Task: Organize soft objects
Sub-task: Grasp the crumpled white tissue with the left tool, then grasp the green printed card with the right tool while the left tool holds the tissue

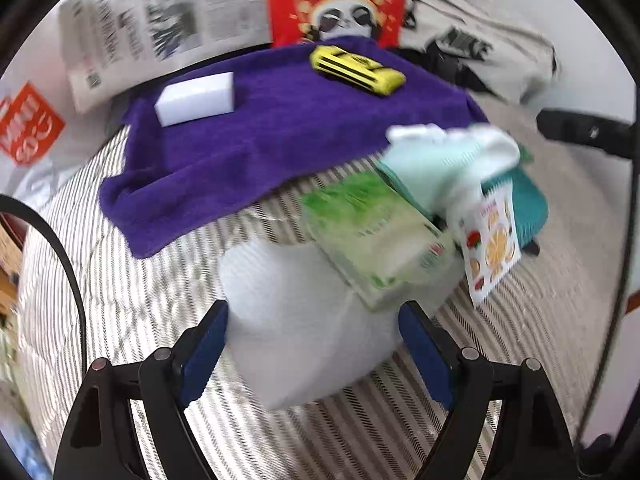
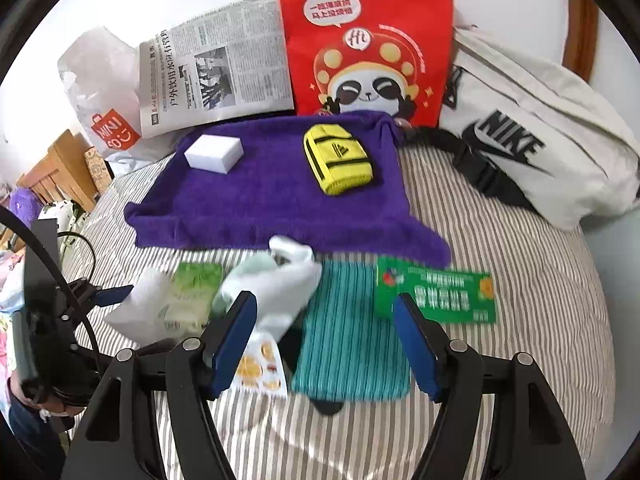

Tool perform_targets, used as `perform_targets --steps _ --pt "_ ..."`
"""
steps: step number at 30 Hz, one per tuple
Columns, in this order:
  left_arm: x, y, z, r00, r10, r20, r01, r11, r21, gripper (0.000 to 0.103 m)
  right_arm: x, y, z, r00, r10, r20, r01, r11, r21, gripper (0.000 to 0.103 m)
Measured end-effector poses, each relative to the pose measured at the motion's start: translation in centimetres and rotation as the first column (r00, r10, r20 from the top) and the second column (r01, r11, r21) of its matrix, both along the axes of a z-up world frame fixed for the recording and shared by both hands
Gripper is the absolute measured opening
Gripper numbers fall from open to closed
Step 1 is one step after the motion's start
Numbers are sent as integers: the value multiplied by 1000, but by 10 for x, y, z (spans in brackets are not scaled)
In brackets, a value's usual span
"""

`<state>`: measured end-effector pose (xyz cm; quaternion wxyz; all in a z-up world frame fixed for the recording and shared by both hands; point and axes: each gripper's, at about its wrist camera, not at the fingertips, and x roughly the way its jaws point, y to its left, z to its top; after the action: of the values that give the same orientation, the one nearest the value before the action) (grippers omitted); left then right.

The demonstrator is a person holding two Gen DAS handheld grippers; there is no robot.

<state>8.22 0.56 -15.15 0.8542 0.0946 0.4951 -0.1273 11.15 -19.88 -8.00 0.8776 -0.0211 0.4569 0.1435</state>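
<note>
My left fingers and right fingers are open; the white sock looks light and floppy, so I would pinch its thick middle.

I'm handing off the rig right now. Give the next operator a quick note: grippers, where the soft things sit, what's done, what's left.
Left gripper: open, around a white soft object on the striped bed, pads not pressing.
Right gripper: open, empty, above the teal cloth.
Done: white sponge and yellow pouch lie on the purple towel.
Left: white sock, teal cloth, white object and green tissue pack are in front of the towel.
</note>
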Motion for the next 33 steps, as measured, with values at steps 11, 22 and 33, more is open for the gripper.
perform_targets --steps 11,22,33 --pt "1 -37 -9 999 -12 51 9 998 58 83 -19 -38 -20 996 -68 -50 69 997 24 70" --pt "-17 2 16 999 7 37 -2 989 -146 15 -27 -58 -24 991 -122 -58 126 989 79 70" --pt "-29 48 9 991 134 4 -133 988 -73 15 -30 -50 -27 994 -95 -54 97 994 45 70"
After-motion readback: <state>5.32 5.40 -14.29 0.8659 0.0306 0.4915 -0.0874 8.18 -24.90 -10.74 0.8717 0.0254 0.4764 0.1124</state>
